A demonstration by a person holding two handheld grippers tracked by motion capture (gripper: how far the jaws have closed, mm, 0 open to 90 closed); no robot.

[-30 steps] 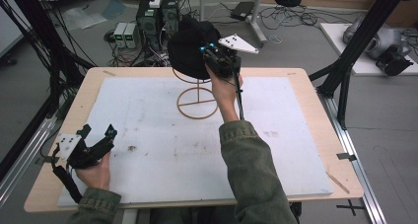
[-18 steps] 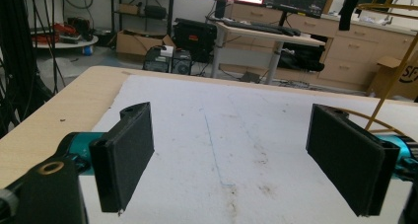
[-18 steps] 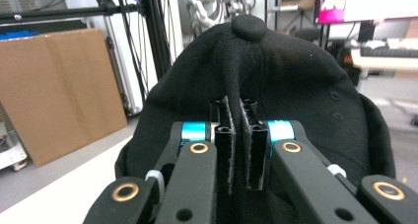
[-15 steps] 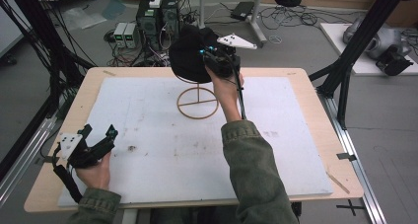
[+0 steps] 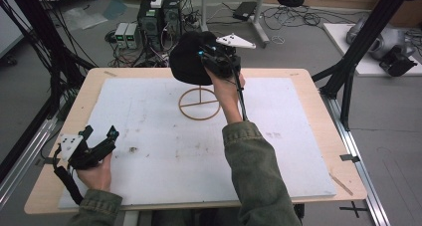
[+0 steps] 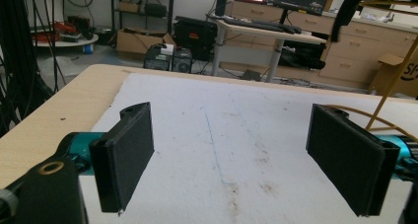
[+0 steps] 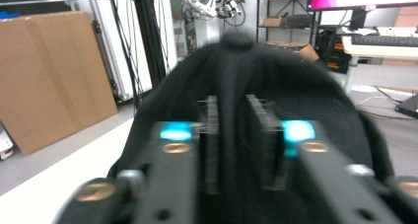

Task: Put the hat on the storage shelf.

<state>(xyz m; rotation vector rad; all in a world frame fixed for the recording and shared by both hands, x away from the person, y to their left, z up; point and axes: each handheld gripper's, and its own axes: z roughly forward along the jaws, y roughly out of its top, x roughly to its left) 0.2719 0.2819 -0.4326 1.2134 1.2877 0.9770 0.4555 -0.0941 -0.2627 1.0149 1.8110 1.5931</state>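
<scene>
A black cap [image 5: 186, 64] sits on top of a thin wooden stand with a ring base [image 5: 199, 105] at the back middle of the table. My right gripper [image 5: 200, 56] is at the cap's right side. In the right gripper view its jaws have just been opening, and a raised fold of the cap [image 7: 276, 86] runs between the parted pads [image 7: 263, 135] of the right gripper [image 7: 234, 110]. My left gripper [image 5: 101, 132] rests near the front left corner, open and empty. The left gripper [image 6: 231, 115] frames bare mat, with the stand's rod [image 6: 389, 93] at the far right.
A white mat [image 5: 149, 116] covers most of the wooden table [image 5: 318, 101]. Black frame struts [image 5: 358, 52] rise at both sides. Computer boxes [image 5: 159, 14] and cables lie on the floor behind the table.
</scene>
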